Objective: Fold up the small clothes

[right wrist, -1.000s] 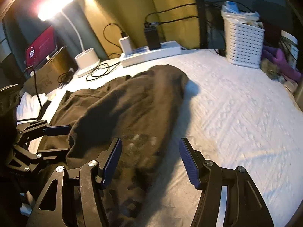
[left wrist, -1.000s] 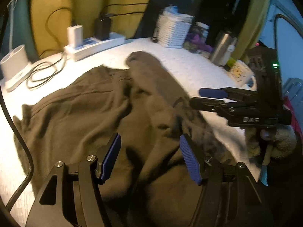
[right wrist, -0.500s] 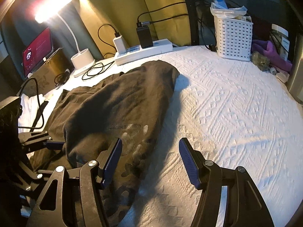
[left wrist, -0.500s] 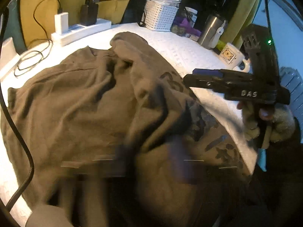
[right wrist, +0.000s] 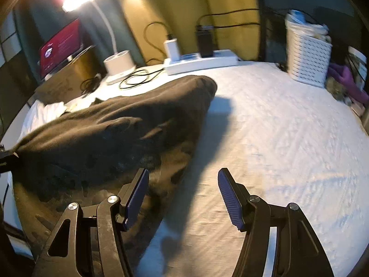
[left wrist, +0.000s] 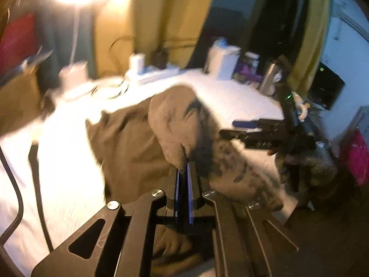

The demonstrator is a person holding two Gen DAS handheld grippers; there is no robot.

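Observation:
A brown garment (left wrist: 143,138) lies bunched on the white textured cover (left wrist: 230,97); part of it bears a dark print. My left gripper (left wrist: 183,173) is shut on a fold of the garment and holds it lifted above the cover. In the right wrist view the garment (right wrist: 120,129) stretches left toward that grip. My right gripper (right wrist: 183,180) is open and empty, hovering over the garment's right edge and the cover (right wrist: 276,138). It also shows in the left wrist view (left wrist: 249,127), to the right of the garment.
At the back stand a white power strip with chargers (right wrist: 200,60), a lamp base with cables (right wrist: 120,67), a white woven basket (right wrist: 307,60) and a steel flask (left wrist: 268,80). A red screen (right wrist: 60,46) is at the far left.
My left gripper has closed on a fold of the garment and lifted it up and back. The right gripper stays open and has shifted slightly over the garment's edge.

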